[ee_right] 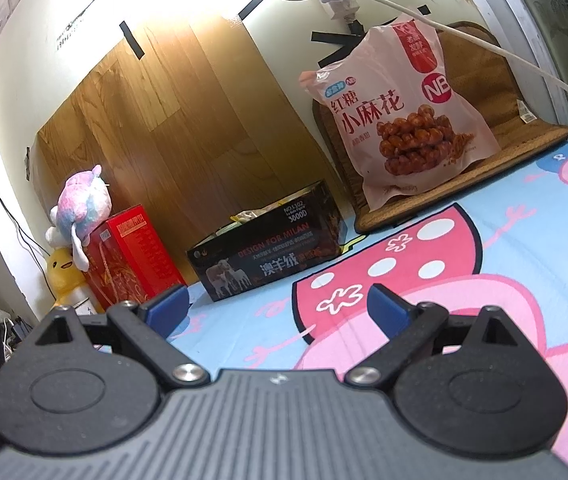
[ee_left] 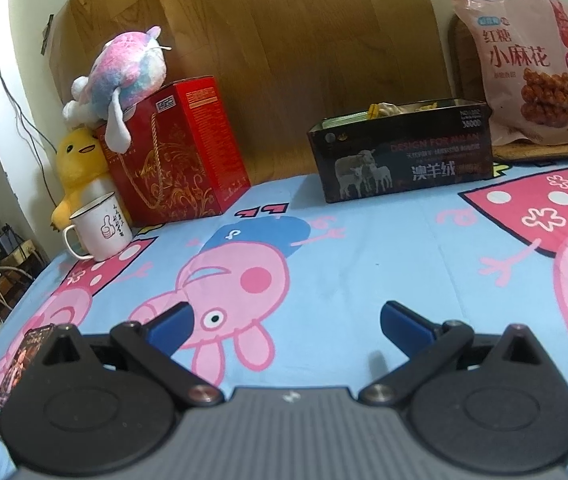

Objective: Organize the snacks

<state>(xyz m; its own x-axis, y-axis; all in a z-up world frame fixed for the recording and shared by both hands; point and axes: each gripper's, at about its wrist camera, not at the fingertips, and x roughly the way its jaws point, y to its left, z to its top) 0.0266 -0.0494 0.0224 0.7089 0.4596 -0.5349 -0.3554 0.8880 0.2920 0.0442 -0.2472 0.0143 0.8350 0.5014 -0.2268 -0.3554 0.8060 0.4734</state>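
Left wrist view: the left hand-held gripper (ee_left: 285, 326) hangs with jaws apart over the cartoon-print bed sheet (ee_left: 363, 264); beyond stand one black cardboard box (ee_left: 401, 156) holding snacks, one pink snack bag (ee_left: 523, 68) upright behind-right, two plush toys. Right wrist view: the right hand-held gripper (ee_right: 278, 308), jaws apart, faces the same box (ee_right: 268, 244) and bag (ee_right: 399, 112).

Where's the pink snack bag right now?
The pink snack bag stands upright at the back right in both wrist views, on a brown mat against the wall, just right of the open black box.
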